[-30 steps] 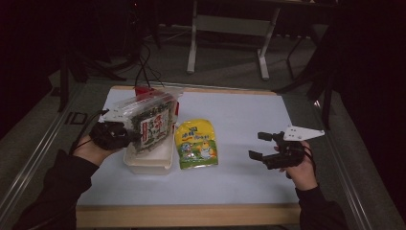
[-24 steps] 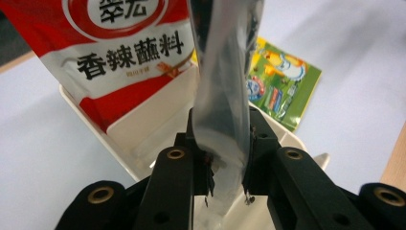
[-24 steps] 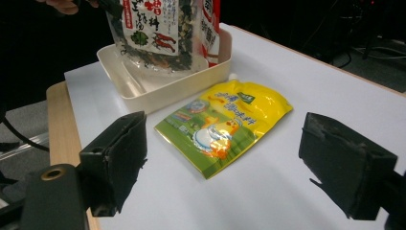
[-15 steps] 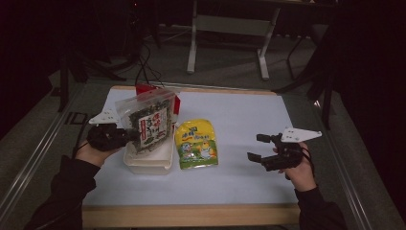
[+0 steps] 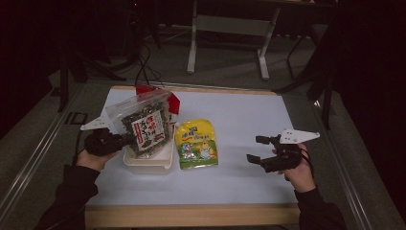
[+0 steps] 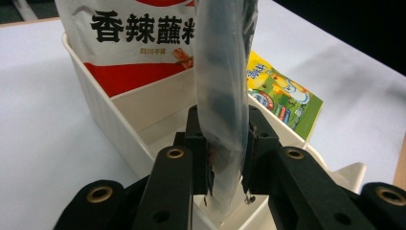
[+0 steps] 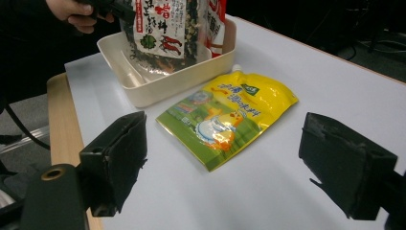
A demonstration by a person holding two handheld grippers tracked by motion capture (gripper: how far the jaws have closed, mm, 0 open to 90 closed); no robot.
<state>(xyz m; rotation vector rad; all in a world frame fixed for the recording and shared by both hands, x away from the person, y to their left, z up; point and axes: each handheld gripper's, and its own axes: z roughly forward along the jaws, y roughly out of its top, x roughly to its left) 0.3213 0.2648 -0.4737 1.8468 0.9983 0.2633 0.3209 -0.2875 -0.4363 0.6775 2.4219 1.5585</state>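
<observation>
Overall light: dim, surroundings near black.
Table [image 5: 249, 124]: lit from above, pale and even.
Shadows: soft, faint.
Glare: sheen on clear packet [image 6: 222, 86].
Focus: high view soft, grainy; near jaws blurred in gripper views.

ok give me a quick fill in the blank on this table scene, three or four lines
1. The left tool is shut on a clear plastic bag of dark snacks, held over the ____ plastic bin.
2. The flat yellow pouch lies on the table to the bin's ____.
3. The right tool has its jaws ____.
4. A red and white packet stands ____ the bin.

Missing words: white; right; open; inside
</observation>
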